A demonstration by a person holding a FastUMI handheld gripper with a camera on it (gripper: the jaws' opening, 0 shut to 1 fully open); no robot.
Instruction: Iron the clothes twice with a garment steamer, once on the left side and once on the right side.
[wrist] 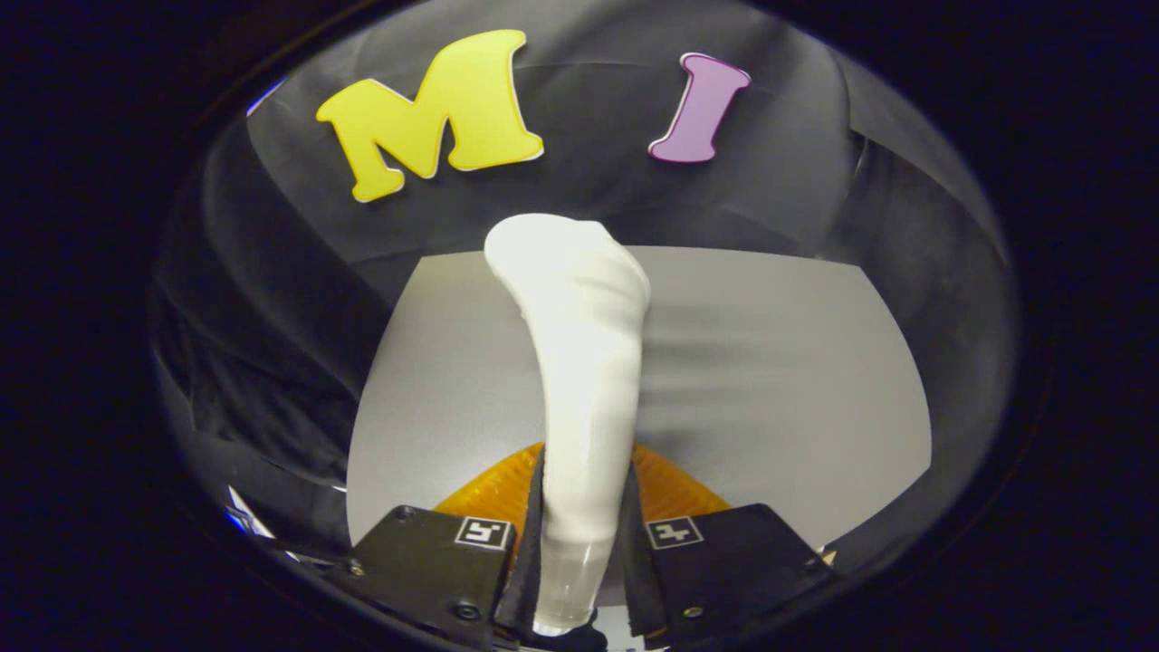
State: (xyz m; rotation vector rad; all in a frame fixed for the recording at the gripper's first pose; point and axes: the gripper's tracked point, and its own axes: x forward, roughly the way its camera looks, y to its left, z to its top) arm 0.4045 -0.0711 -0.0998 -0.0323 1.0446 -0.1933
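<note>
Now your gripper (579, 552) clamps the white plastic garment steamer (579, 362).
Both fingers press its handle; its head rises over the grey table's (770, 380) far edge.

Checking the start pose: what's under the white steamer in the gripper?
The gripper is shut on the white garment steamer. Under it lies a grey fabric sheet, and an orange textured piece shows near the fingers. The strip of fabric directly beneath the steamer is covered.
</note>
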